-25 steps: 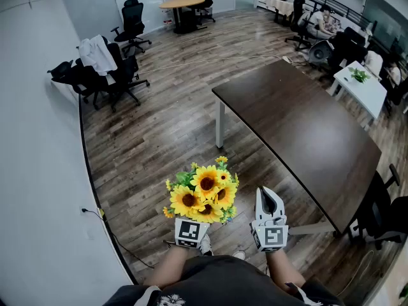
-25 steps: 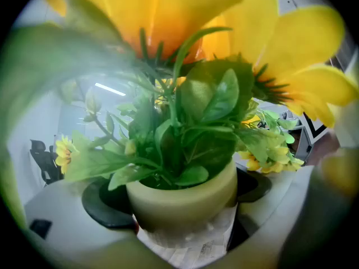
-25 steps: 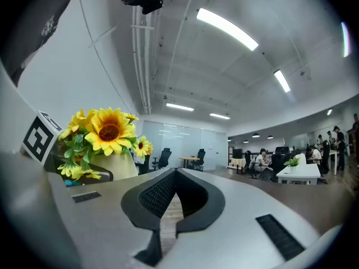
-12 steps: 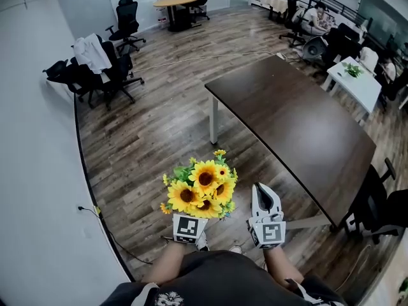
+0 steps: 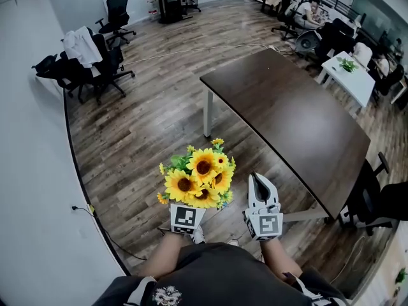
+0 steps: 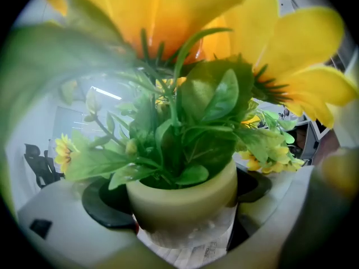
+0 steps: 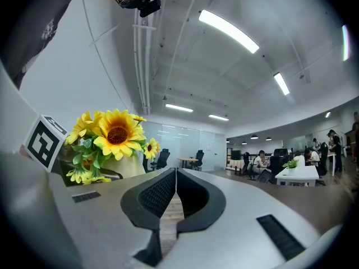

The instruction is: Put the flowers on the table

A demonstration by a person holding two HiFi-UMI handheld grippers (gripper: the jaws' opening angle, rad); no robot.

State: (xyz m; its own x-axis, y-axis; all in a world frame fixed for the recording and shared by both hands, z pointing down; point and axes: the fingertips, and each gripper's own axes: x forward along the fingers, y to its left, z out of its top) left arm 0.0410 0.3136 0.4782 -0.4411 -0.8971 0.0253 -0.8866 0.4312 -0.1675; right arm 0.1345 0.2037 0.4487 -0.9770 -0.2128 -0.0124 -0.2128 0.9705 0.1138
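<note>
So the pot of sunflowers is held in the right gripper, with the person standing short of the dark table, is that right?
Not quite: the pot of sunflowers is held in the left gripper, not the right gripper, which is shut on nothing. The left gripper view shows the pot clamped between its fingers. The person does stand short of the dark table.

The flowers [image 5: 197,177] are looking artificial, their leaves showing a smooth, faintly glossy plastic face. The pot [image 6: 182,198] is showing a smooth, matt cream wall; plastic or ceramic, I cannot tell. The right gripper [image 7: 176,171] is showing a smooth matt grey plastic shell, its black pads [image 7: 154,195] finely ribbed. The table [image 5: 299,120] is showing a dark, smooth wood-look top with soft sheen. The floor [image 5: 146,132] is showing grained wood planks catching glare.
</note>
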